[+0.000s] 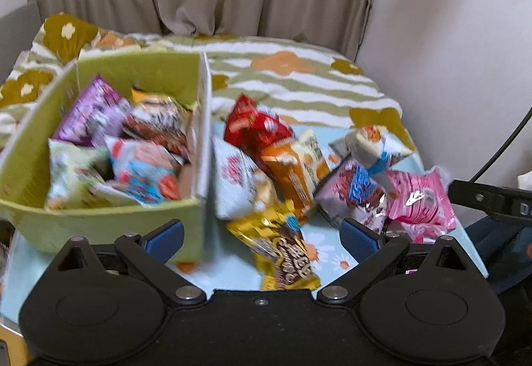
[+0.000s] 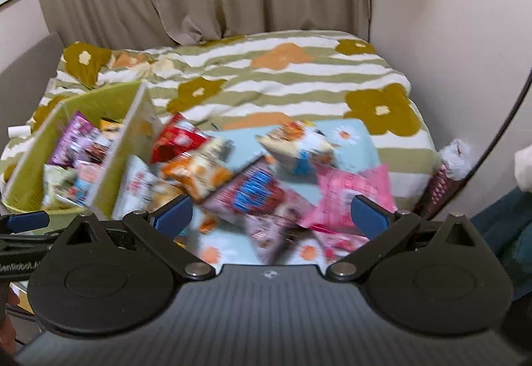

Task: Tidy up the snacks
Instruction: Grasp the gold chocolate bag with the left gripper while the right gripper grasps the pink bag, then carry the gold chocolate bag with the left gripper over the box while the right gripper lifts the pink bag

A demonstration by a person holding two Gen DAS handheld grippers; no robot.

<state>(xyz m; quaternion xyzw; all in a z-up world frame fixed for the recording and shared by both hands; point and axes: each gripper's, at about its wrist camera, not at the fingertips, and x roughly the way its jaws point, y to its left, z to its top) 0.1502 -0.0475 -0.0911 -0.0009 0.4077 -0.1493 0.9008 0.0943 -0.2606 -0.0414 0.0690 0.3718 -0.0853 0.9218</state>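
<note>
The job looks partly done: the green box (image 1: 109, 216) stands at the left on the pale blue cloth (image 1: 332, 253) and already holds several snack packets, a purple one (image 1: 89, 113) and a brown one (image 1: 156, 126) among them; a good many are not yet in, lying loose on the cloth just right of the box, such as the red packet (image 1: 256, 126), the orange packet (image 1: 292, 173), the gold packet (image 1: 282, 253) and the pink packet (image 1: 419, 196). Both the left gripper (image 1: 262, 236) and the right gripper (image 2: 271, 216) hover over this loose heap with fingers spread wide apart and nothing between them; I judge that roughly half the packets are left to move.
</note>
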